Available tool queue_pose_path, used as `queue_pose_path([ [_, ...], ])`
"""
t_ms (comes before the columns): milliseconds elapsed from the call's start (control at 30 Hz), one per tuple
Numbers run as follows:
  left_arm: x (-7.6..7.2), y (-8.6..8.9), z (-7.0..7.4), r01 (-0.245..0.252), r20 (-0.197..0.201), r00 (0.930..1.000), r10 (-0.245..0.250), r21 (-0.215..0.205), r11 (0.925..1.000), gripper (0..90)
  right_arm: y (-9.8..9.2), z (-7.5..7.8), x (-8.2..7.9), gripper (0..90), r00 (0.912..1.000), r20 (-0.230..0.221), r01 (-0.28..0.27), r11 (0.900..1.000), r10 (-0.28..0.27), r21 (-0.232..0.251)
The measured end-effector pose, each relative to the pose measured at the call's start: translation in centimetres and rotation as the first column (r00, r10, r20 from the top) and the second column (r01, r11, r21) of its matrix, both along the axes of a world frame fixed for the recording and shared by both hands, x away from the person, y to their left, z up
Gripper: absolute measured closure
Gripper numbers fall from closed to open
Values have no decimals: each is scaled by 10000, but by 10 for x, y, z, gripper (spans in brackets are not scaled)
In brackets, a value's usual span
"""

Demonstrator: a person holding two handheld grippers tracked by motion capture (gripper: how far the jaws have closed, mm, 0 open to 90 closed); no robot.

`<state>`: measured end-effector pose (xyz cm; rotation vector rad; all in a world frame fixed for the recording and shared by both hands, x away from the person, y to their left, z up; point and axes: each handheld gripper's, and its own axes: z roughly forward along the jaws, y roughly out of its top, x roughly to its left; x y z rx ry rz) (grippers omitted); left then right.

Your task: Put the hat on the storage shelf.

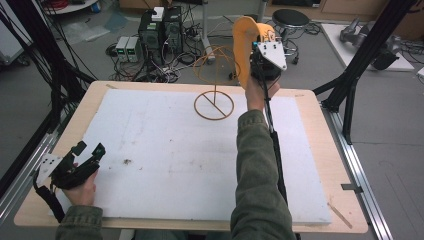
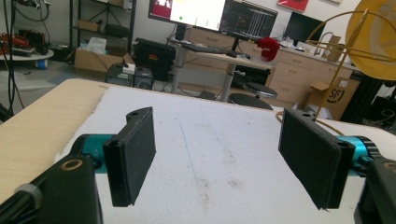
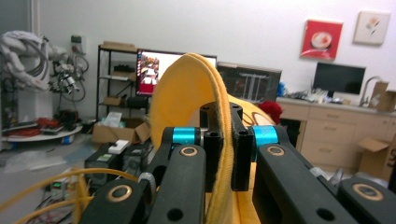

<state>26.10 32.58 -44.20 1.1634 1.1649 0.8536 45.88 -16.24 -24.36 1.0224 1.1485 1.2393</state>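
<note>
A yellow cap (image 1: 243, 45) hangs in the air beyond the table's far edge, and my right gripper (image 1: 256, 49) is shut on it. In the right gripper view the two black jaws pinch the yellow cap's (image 3: 184, 93) fabric between them at my right gripper (image 3: 224, 149). Just left of the cap stands an orange wire stand (image 1: 214, 105), with a ring base on the board and a loop on top. My left gripper (image 1: 90, 151) rests at the board's near left corner, open with nothing between its pads (image 2: 133, 154). The stand (image 2: 348, 44) and the cap (image 2: 379, 42) rise at the far right of the left gripper view.
A white foam board (image 1: 165, 150) covers most of the wooden table (image 1: 320, 115). Computer boxes and cables (image 1: 160, 35) sit on the floor behind the table, with a stool (image 1: 291, 19) nearby. Black frame poles (image 1: 367, 50) stand at the right and left.
</note>
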Motion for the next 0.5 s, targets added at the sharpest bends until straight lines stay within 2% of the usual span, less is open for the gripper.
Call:
queue_pose_path([
  [100,0,0,0,2,17,10000,-2,-56,10000,274,13,6,2,866,9992,-84,-377,9980,382,508],
  [167,0,1,0,1,2,10000,-1,-76,10000,274,25,10,4,866,9978,-211,-622,9970,632,465],
  [233,1,1,0,-24,21,10000,24,-128,9999,274,44,12,5,866,9934,-324,-1091,9937,1099,268],
  [267,1,1,0,-24,21,10000,24,-128,9999,274,44,12,5,866,9934,-324,-1091,9937,1099,268],
  [300,1,1,0,-10,36,10000,10,-171,9999,274,59,11,7,866,9900,-464,-1336,9910,1335,29],
  [367,0,1,0,3,20,10000,-3,-182,9998,274,65,10,7,866,9877,-532,-1470,9891,1468,-13],
  [400,0,1,0,9,15,10000,-8,-200,9998,274,71,9,8,866,9848,-609,-1634,9865,1628,-54],
  [433,0,1,0,-4,23,10000,4,-198,9998,274,85,5,10,866,9777,-747,-1968,9804,1962,-4],
  [467,0,1,0,-7,29,10000,7,-197,9998,274,85,5,10,866,9777,-747,-1968,9804,1962,-4],
  [500,-1,2,0,13,28,10000,-13,-196,9998,274,90,4,11,866,9730,-822,-2160,9764,2155,21],
])
